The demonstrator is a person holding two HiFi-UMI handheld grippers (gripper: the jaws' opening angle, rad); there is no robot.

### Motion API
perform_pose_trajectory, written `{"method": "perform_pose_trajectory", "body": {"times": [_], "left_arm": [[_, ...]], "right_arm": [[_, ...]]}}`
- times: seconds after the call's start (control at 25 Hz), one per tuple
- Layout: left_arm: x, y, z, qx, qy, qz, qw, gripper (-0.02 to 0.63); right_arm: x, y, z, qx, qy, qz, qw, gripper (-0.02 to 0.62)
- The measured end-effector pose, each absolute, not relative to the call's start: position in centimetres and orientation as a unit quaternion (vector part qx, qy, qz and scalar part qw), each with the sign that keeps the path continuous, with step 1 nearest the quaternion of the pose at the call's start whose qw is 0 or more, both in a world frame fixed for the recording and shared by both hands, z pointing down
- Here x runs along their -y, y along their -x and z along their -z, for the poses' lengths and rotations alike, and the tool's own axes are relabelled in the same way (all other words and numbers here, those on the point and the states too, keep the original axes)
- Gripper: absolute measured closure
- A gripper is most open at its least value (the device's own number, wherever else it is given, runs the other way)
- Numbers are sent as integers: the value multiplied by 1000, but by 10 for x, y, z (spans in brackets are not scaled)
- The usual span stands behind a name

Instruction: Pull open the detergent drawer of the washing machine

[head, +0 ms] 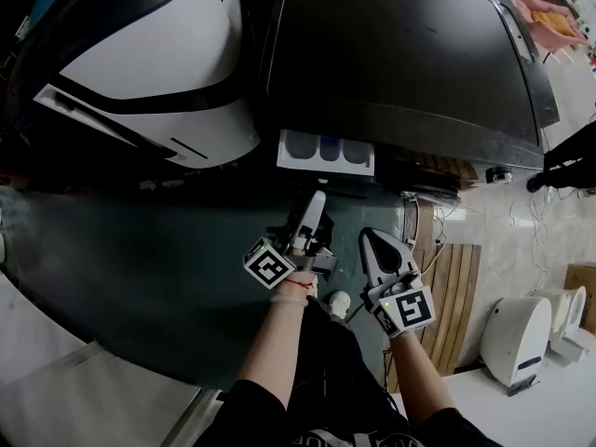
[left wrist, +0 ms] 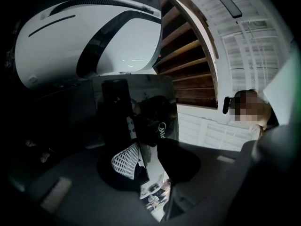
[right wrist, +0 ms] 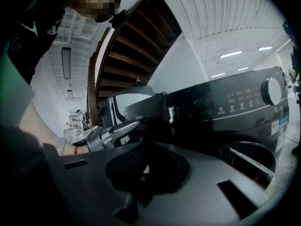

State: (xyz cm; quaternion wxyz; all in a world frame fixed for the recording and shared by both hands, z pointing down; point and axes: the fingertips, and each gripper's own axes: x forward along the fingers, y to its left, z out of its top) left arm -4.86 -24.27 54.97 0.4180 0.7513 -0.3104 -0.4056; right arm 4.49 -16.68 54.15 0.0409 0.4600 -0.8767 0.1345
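The black washing machine (head: pixel 400 54) fills the upper head view. Its detergent drawer (head: pixel 326 152) stands pulled out, with white compartments showing. My left gripper (head: pixel 317 203) reaches up to the drawer's glossy black front panel (left wrist: pixel 141 112). The panel's lower edge runs between the jaws of the left gripper (left wrist: pixel 153 166), which are closed on it. The right gripper view shows the same grip: the silver left gripper (right wrist: pixel 108 134) meets the drawer front (right wrist: pixel 146 109). My right gripper (head: pixel 371 240) hangs just right of the left one, apart from the machine. The right gripper (right wrist: pixel 141 168) is shut and holds nothing.
A white and black appliance (head: pixel 158 63) stands close on the machine's left. The control knob (right wrist: pixel 272 91) and the round door (right wrist: pixel 249 159) lie right of the drawer. Wooden slats (head: pixel 456 287) and a small white unit (head: pixel 517 338) are on the floor at right.
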Motion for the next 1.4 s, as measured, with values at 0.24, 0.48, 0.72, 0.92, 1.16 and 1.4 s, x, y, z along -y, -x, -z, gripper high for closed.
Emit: {"method": "perform_pose_trajectory", "body": {"times": [0.24, 0.48, 0.72, 0.92, 1.16, 1.4], "left_arm": [[229, 50, -550, 312, -751, 407, 416, 480], [219, 50, -549, 311, -749, 412, 415, 482], [207, 51, -551, 315, -748, 413, 414, 483], [198, 52, -551, 313, -750, 410, 415, 485], [189, 52, -552, 314, -750, 407, 415, 487], [180, 53, -552, 314, -750, 405, 418, 489]], "right_arm": [[156, -45, -542, 881, -453, -126, 50, 583], [147, -47, -542, 883, -450, -124, 51, 583], [138, -51, -540, 883, -451, -124, 48, 583], [131, -48, -535, 881, -451, -138, 44, 583], [124, -50, -535, 881, -453, -130, 39, 583], [113, -49, -537, 883, -450, -128, 44, 583]]}}
